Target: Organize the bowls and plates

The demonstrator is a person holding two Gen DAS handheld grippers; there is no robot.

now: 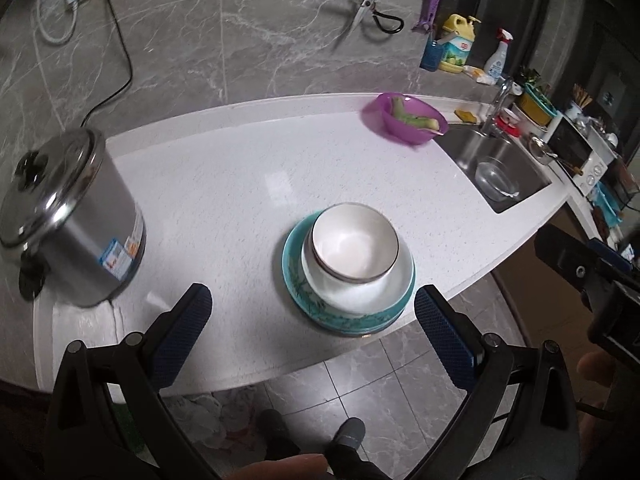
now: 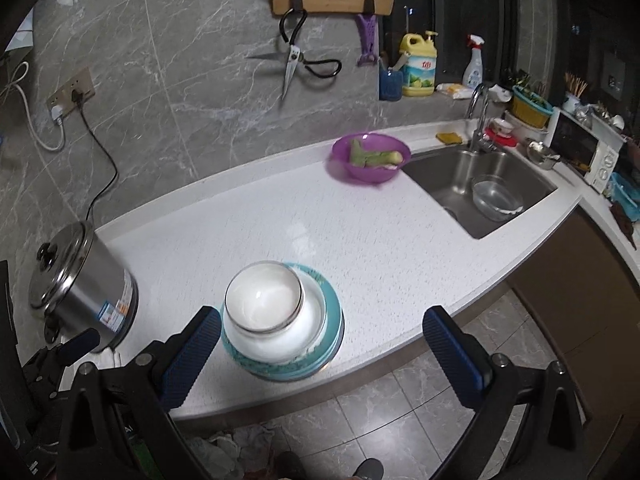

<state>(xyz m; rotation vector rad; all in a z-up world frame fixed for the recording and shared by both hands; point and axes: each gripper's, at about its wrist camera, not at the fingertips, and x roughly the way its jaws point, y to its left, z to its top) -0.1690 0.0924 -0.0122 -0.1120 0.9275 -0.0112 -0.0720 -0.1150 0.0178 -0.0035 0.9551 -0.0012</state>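
A small white bowl point(image 1: 354, 240) with a dark rim sits in a larger white bowl point(image 1: 360, 286), stacked on a teal patterned plate point(image 1: 298, 280) near the counter's front edge. The stack also shows in the right wrist view: small bowl point(image 2: 262, 296), larger bowl point(image 2: 280, 340), plate point(image 2: 334, 316). My left gripper point(image 1: 312, 308) is open and empty, held back just in front of the stack. My right gripper point(image 2: 322, 330) is open and empty, above the front edge with the stack near its left finger point(image 2: 192, 354).
A steel rice cooker point(image 1: 72, 220) stands at the left. A purple bowl point(image 1: 404, 118) with green vegetables sits beside the sink point(image 1: 500, 172), which holds a glass bowl point(image 2: 496, 198). Scissors point(image 2: 292, 64) and a cutting board hang on the wall. Tiled floor lies below the counter point(image 2: 360, 240).
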